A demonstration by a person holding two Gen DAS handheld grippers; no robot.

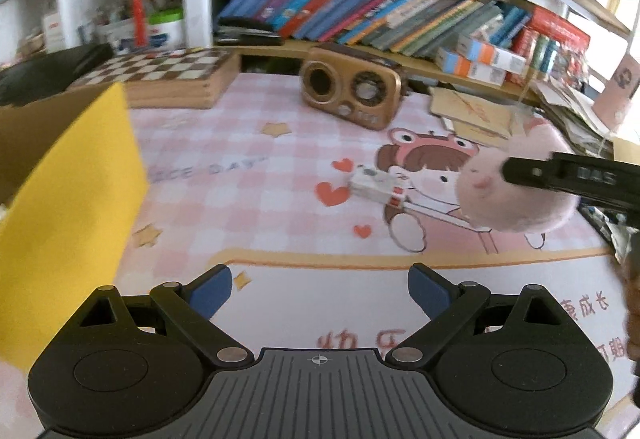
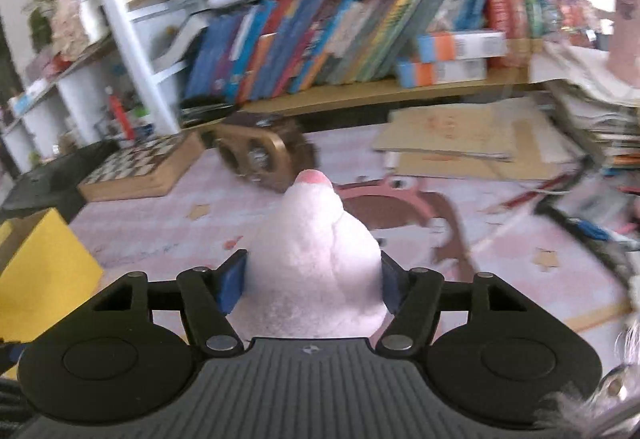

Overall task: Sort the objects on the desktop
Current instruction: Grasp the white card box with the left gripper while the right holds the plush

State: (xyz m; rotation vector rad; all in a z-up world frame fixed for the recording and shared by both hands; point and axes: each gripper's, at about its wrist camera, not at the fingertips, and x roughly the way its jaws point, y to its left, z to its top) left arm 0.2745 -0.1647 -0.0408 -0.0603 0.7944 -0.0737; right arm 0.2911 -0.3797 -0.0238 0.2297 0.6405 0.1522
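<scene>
Pink plush pig (image 2: pixel 316 259) pinched between right gripper (image 2: pixel 314 279) pads, held above the desk mat (image 1: pixel 280 167) toward its right edge. Left gripper (image 1: pixel 320 293) spread wide, holding nothing. Yellow box (image 1: pixel 68 199) at mat's left edge; small white box (image 1: pixel 378 189) mid-mat.

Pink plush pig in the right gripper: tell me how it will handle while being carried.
The pink plush pig probably squashes: its fuzzy body bulges between the right gripper pads, so the hold may be spongy. It looks light for its size, held off the desk mat. It seems unlikely to slip, and it should not break if dropped.
</scene>
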